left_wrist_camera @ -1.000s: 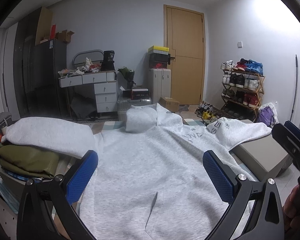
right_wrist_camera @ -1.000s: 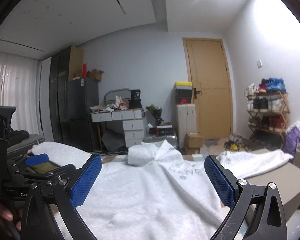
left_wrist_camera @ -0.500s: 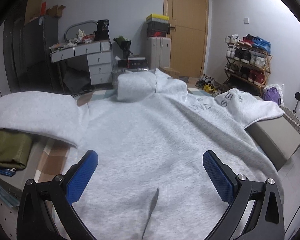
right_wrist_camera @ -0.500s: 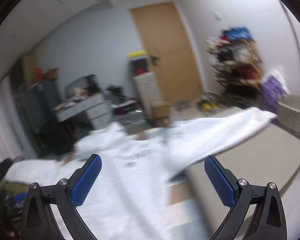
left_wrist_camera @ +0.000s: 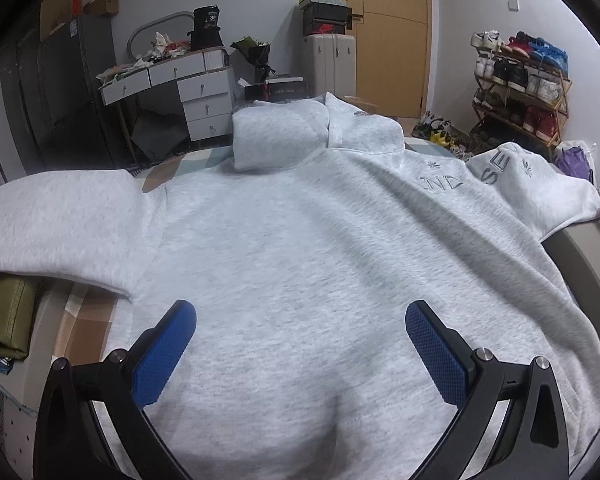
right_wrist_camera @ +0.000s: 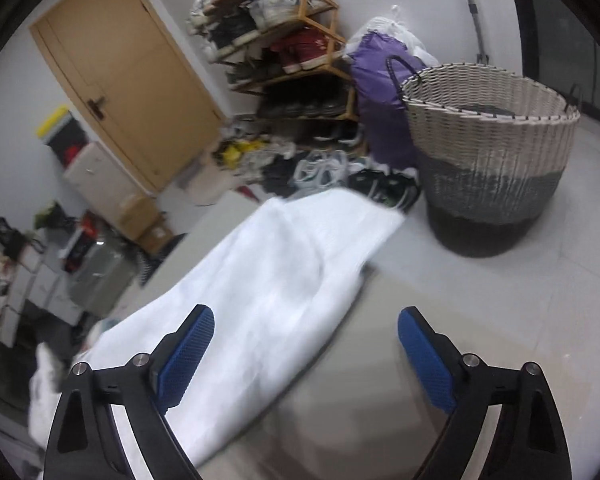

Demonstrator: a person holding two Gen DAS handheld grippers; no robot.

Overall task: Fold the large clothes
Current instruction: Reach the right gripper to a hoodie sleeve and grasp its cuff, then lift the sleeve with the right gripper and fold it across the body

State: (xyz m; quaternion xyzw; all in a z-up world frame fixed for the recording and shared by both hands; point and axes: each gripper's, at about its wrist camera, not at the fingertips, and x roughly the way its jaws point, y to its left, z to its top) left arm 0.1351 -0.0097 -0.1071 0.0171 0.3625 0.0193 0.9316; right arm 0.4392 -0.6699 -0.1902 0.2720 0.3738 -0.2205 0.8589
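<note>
Swung away from the desk and door since a second ago, the right gripper (right_wrist_camera: 306,338) is now aimed down at a sleeve (right_wrist_camera: 268,280) of the grey sweatshirt (left_wrist_camera: 300,248), its jaws closing but not yet pressed on the fabric, which lies partly between them. That view is smeared by motion, so the sleeve's edges and the shoes beside it are hard to make out. What the woven basket (right_wrist_camera: 488,168) holds cannot be seen past its rim. The left gripper (left_wrist_camera: 300,336) is held wide and unclenched over the sweatshirt's lower body, which is spread flat on the bed, its hem cut off by the frame. Folded olive fabric (left_wrist_camera: 4,316) is half hidden under the other sleeve.
</note>
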